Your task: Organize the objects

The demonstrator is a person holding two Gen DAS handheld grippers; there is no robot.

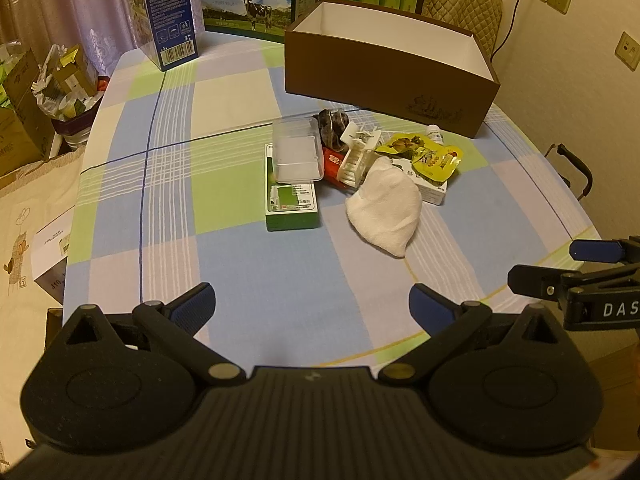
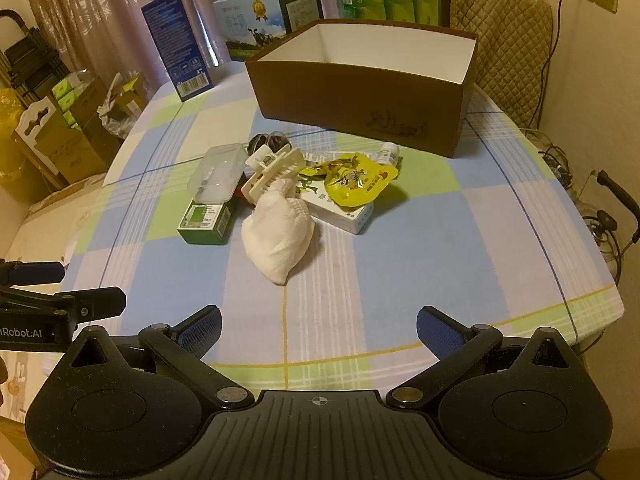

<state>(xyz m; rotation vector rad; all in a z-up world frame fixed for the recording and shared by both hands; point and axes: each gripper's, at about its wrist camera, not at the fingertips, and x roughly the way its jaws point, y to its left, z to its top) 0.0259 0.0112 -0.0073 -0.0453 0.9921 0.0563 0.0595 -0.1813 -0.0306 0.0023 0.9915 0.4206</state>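
A pile of small items lies mid-table: a white cloth pouch [image 1: 386, 210] [image 2: 278, 234], a green box [image 1: 292, 204] [image 2: 206, 220] with a clear plastic case [image 1: 298, 150] [image 2: 220, 174] on top, a white comb-like clip [image 1: 356, 156] [image 2: 272, 170], a yellow snack pouch [image 1: 430, 156] [image 2: 354, 180] on a white box, a small white bottle [image 2: 388, 152] and a dark bundle [image 1: 332, 124]. Behind stands an open brown box [image 1: 392, 80] [image 2: 360, 92], white inside. My left gripper [image 1: 312, 304] and right gripper [image 2: 318, 326] hover open over the near table edge, holding nothing.
A checked cloth covers the table [image 1: 240, 264]. A blue carton [image 1: 164, 12] [image 2: 176, 48] and a milk carton box [image 1: 248, 0] stand at the back left. A padded chair [image 2: 500, 40] is behind the brown box. Cardboard boxes and bags [image 1: 44, 96] crowd the floor at left.
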